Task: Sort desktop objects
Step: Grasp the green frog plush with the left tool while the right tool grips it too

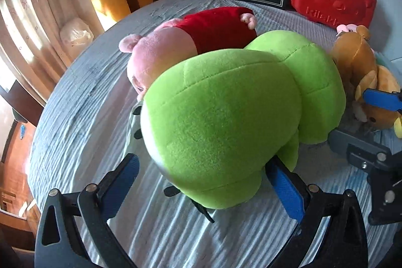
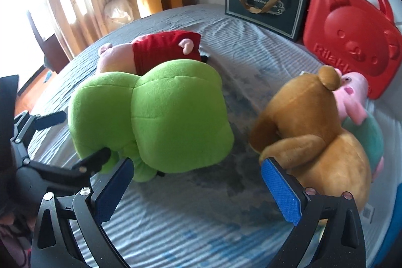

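Curtained daylight is falling across a round table (image 2: 176, 212) under a striped grey-blue cloth, with toys spread over it. Ahead of the left gripper (image 1: 201, 180), the green plush (image 1: 226, 117) is filling the gap between its spread jaws; the blue pads (image 1: 286, 190) are flanking the toy's near end, seemingly lined up for a grasp, though not visibly squeezing it. Just beyond the green plush, a pink pig plush in red (image 1: 201, 34) is lying against it and could get dragged along. The right gripper (image 2: 198, 182) is hanging open over bare cloth, its right pad just beside the brown bear (image 2: 314, 129), probably the next pick. Behind the bear a smaller pig toy (image 2: 351, 94) is leaning. Farthest off, a dark gift bag (image 2: 266, 4) and a red bear-faced case (image 2: 351, 37) are standing against the wall.
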`<state>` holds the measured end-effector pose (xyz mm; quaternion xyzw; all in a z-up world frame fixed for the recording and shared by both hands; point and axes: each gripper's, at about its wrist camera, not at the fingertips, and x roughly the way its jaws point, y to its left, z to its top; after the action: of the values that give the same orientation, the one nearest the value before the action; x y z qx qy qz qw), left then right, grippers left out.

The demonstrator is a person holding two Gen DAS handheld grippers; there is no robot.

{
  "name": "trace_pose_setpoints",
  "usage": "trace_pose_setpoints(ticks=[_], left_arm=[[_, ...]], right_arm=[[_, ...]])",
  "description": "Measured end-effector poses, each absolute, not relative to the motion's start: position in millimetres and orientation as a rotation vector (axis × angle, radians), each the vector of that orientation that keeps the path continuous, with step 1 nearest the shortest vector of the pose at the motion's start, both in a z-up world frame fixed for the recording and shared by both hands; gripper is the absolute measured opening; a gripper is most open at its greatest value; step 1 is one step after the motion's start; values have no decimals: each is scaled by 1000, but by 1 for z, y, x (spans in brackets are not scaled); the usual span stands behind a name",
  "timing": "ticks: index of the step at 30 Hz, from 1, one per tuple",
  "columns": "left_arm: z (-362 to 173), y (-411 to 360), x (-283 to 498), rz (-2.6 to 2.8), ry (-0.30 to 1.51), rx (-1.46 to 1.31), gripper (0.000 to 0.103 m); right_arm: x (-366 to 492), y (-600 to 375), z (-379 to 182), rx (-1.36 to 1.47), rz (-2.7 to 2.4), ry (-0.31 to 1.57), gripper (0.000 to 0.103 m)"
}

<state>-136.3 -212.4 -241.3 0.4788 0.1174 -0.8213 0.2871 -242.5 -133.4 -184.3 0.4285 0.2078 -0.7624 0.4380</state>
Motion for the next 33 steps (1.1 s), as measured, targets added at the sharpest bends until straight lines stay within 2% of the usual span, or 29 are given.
trace_pose_setpoints(ticks=[14,19,20,21,24,33], left_arm=[[-247,-249,-146,-2264,387,1247,102],[-247,-252,-144,-2295,419,1244,85],[-246,-251,-144,-2295,415,1245,84],[-246,-252,-143,-2292,411,1245,82],[-238,-248,-138,-2304,401,1229,79],[-185,-220,-111,-2388,295,1155,79]], right_arm=[[-267,-171,-207,1078,-1807,462,103],[-270,-182,-209,1135,-1775,464,103],[-269,-183,-210,1135,-1770,468,98],[-265,-183,-208,1130,-1763,473,88],[-253,-177,-201,1104,-1785,492,74],[-228,-141,-158,1081,-1824,375,71]])
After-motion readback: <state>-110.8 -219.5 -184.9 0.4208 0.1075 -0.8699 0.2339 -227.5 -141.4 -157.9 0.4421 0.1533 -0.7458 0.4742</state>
